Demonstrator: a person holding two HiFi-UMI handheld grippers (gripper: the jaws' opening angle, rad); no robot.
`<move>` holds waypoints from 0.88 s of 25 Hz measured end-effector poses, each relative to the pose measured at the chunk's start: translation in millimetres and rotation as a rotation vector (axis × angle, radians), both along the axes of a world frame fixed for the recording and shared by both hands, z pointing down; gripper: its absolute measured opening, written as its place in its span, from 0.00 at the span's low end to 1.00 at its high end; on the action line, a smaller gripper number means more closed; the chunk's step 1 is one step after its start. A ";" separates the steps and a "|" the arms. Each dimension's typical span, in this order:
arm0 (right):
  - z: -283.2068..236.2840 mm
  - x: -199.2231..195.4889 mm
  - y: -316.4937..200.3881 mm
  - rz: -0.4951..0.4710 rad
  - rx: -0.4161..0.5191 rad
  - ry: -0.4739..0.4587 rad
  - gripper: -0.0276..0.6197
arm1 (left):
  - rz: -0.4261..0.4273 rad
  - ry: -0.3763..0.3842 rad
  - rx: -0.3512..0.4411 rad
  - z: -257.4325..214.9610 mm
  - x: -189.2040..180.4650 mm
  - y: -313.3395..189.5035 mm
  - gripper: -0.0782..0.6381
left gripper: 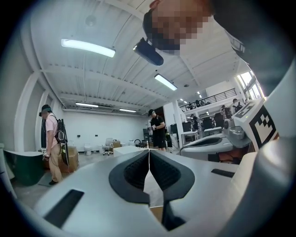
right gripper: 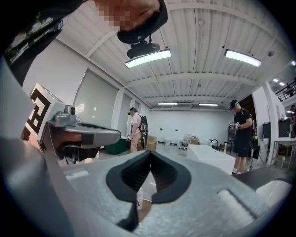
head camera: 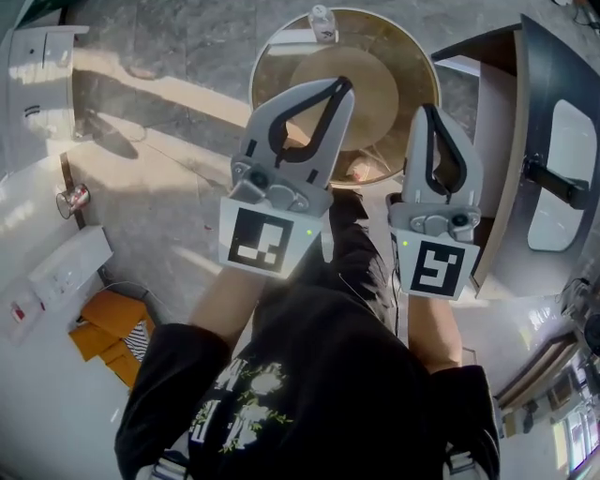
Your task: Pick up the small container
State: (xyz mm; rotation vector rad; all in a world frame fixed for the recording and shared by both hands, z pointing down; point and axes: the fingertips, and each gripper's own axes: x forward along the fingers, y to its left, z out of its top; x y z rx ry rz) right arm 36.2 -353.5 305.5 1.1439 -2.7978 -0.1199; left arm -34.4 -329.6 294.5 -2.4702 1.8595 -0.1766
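Both claws are held up in front of the person's chest, side by side. The left claw is fully closed, its dark pads meeting tip to tip with nothing between them; its own view shows the same, the left claw pinched together on air. The right claw is likewise closed and empty, and its view confirms the tips touching.

The small container, clear with a pale cap, stands at the far edge of the round wooden surface, well apart from both claws. Only the head view takes it in. The claws cover the near part of that surface, and a small pale thing peeking out between them is too cut off to identify.
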 end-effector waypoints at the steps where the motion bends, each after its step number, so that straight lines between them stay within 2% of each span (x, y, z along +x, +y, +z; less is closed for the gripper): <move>1: 7.1 -0.6 -3.2 0.003 -0.004 -0.002 0.04 | -0.005 0.003 -0.003 8.4 -1.5 -3.0 0.13; 8: 72.9 -6.3 -18.7 0.023 -0.042 -0.002 0.04 | 0.023 0.010 -0.032 73.8 -3.5 -22.2 0.13; 22: 216.1 -14.8 -24.3 -0.008 -0.112 0.021 0.04 | 0.078 0.014 -0.095 215.6 6.3 -40.4 0.13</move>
